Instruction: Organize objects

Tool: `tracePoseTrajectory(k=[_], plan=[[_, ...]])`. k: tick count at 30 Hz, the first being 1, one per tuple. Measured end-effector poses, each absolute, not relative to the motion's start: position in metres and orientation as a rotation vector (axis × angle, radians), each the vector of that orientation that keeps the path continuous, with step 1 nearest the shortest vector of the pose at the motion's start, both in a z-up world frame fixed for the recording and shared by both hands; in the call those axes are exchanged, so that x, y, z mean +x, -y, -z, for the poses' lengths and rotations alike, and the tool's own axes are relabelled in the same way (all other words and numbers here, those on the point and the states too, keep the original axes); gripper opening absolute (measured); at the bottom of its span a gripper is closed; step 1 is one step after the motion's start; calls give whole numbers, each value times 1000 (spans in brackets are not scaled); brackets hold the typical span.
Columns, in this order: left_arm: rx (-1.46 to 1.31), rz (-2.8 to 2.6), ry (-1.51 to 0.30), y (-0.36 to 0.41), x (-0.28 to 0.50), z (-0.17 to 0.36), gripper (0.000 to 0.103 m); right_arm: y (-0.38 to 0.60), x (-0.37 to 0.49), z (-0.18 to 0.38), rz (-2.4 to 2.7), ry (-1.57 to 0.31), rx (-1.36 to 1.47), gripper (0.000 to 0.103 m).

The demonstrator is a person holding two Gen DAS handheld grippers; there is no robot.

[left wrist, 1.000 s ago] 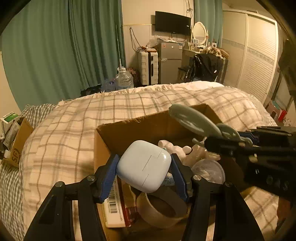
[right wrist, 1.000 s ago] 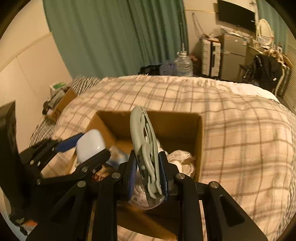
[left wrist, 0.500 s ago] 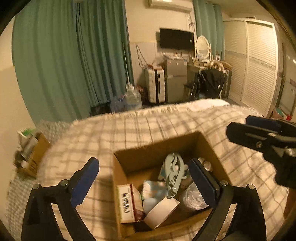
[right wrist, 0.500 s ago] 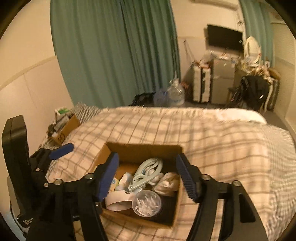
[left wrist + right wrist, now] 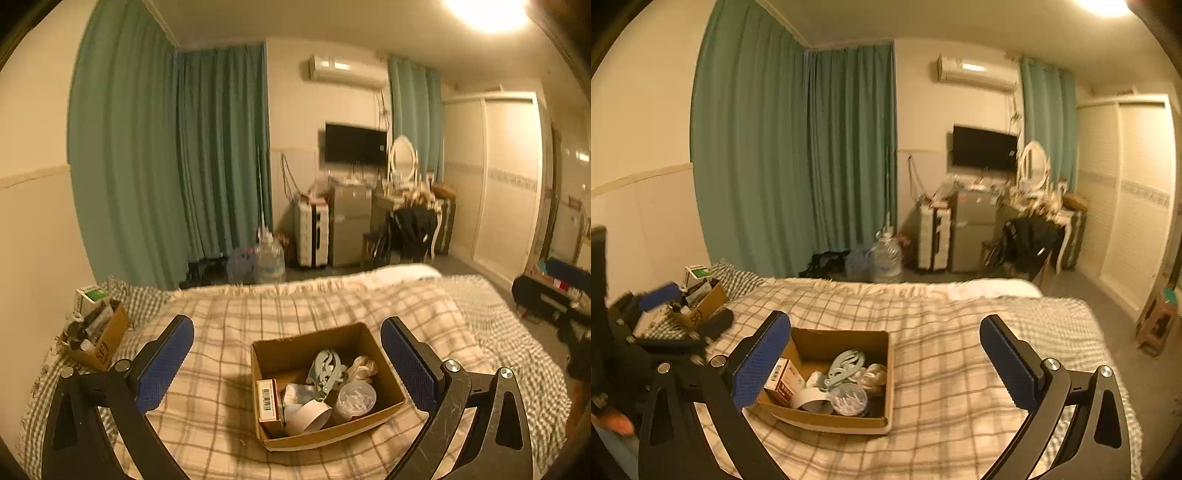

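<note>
An open cardboard box [image 5: 365, 341] sits on the checked bedspread; it also shows in the right wrist view [image 5: 849, 338]. Inside lie a pale green clip [image 5: 327, 369], a roll of tape [image 5: 308, 417], a clear round tub [image 5: 355, 396], a barcoded carton [image 5: 267, 400] and a crumpled bag [image 5: 364, 365]. My left gripper [image 5: 288, 363] is open and empty, held well above and behind the box. My right gripper [image 5: 886, 363] is open and empty, high to the right of the box. The left gripper [image 5: 665, 317] also shows in the right wrist view.
A second small cardboard box [image 5: 107, 334] of bottles stands at the bed's left edge by the wall. Beyond the bed are green curtains [image 5: 184, 166], a water jug [image 5: 267, 258], a suitcase [image 5: 312, 234] and a dresser [image 5: 410, 206]. A stool [image 5: 1158, 325] stands at right.
Both grippers opened and let go: the white earbud case and the green clip dropped into the box. Both grippers then rose and pulled back from the box.
</note>
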State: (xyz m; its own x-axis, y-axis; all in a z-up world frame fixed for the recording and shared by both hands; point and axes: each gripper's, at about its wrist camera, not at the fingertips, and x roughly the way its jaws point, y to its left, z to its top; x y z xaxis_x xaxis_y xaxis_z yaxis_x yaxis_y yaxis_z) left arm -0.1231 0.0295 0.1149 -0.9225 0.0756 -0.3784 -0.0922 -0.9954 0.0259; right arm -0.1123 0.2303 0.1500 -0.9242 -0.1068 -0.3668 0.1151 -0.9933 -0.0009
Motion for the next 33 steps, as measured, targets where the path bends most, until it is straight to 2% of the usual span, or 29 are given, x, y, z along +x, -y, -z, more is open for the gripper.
tracePoseTrajectory(k=[7,14,21,25,33], plan=[[-427,-3047,2,-13,-70,-115,103,-221,-70,-132,3019,-66,463,103],[-383,-3095,54,-4,-54,-76,103,-220,-61,-90,3065,-78,444,103],[-512,-3124,-13,-17,-62,-11,103,-218,-73,-22,3085,-182,536,103],[-545,-3114,-98,-22,-61,7,103,-223,-82,2,3056,-117,618,103],[-634,-3071,-74,-24,-67,21,103,-219,-85,9,3073,-148,636,103]])
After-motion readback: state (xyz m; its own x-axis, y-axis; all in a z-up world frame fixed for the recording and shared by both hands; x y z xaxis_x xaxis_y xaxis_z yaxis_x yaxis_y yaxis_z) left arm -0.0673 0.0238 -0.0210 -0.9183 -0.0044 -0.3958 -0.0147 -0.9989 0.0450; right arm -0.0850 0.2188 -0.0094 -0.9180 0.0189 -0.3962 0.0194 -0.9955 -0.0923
